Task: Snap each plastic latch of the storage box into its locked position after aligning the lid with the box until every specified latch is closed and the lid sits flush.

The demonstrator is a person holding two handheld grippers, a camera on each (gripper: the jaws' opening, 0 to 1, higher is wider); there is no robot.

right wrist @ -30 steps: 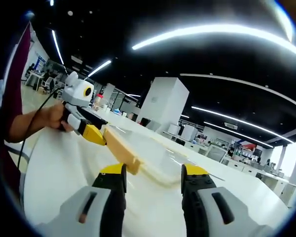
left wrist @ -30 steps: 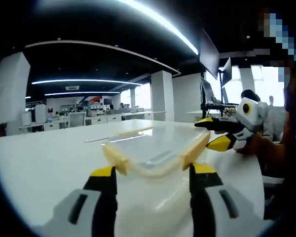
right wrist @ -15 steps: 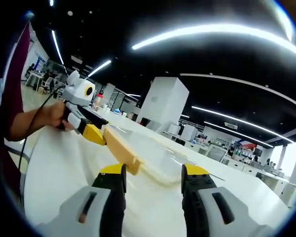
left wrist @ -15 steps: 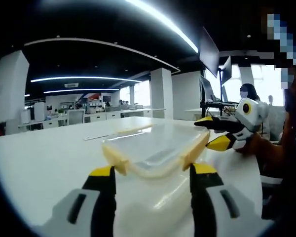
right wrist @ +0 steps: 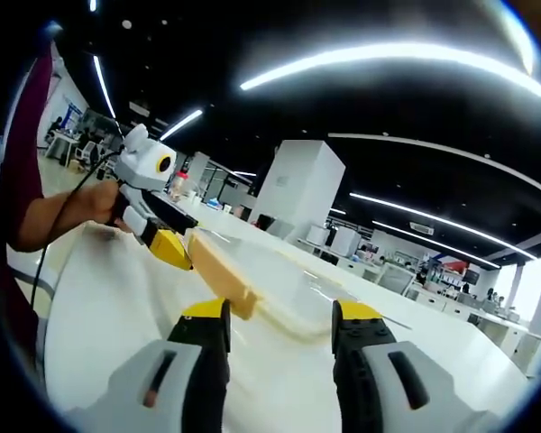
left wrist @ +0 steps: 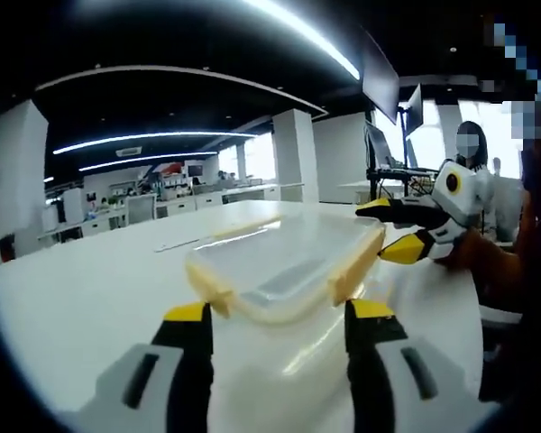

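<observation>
Lit from above by long ceiling light strips point(left wrist: 298, 36), curved by heavy fisheye bending in both views. Bright daylight blown out at the windows point(left wrist: 509, 149). Glare streaks across the white tabletop point(left wrist: 81, 289) and the clear lid point(left wrist: 284, 262). Dark ceiling; soft, slightly blurred detail toward the edges and background.

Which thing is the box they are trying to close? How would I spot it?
Find the big white table. Near its edge, just ahead of the left tongs, sits the storage box: a see-through tub with a clear lid. Its pale yellow latches along the sides set it apart from the plain white tabletop around it.
</observation>
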